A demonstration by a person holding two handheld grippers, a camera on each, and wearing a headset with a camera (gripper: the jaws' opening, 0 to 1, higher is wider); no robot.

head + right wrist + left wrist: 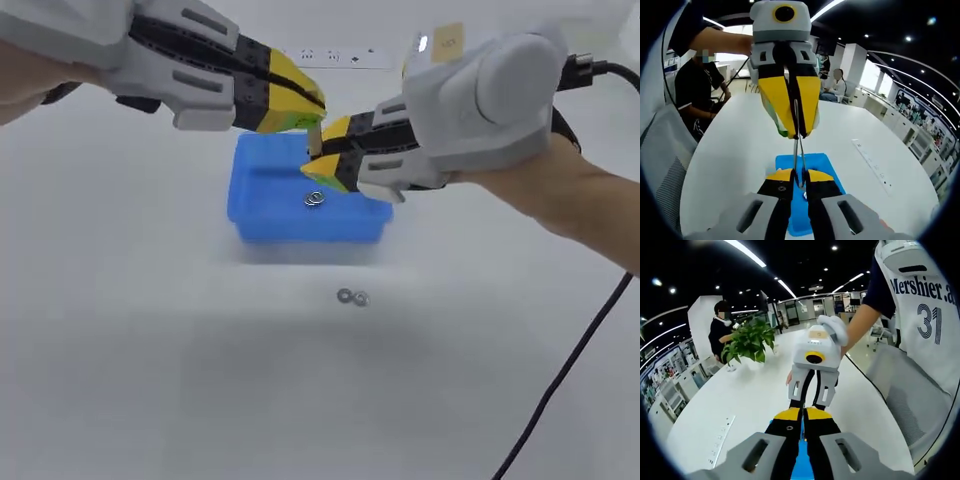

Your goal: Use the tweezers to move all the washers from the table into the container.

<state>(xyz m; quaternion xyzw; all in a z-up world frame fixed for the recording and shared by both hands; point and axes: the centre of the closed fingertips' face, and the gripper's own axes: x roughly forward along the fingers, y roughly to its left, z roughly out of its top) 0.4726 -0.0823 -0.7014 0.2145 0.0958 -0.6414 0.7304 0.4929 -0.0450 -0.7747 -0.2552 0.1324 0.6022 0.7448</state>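
Nearest, two loose washers (pixel 352 296) lie on the white table (pixel 150 380), at 6 o'clock from the blue container (pixel 262 215), which holds other washers (pixel 314 198). Over its far side, the right hand-held gripper (pixel 318 160) reaches in from 3 o'clock and the left hand-held gripper (pixel 316 103) from 10 o'clock. Both are clamped on the tweezers (pixel 797 152).

A leafy plant (pixel 749 342) stands beside a dark-clad person (pixel 718 336) (a socket strip (pixel 330 56) lies apart).

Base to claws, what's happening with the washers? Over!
Left claw and right claw both shut on tweezers, above blue container. Some washers inside; two washers on table. Nothing blocking.
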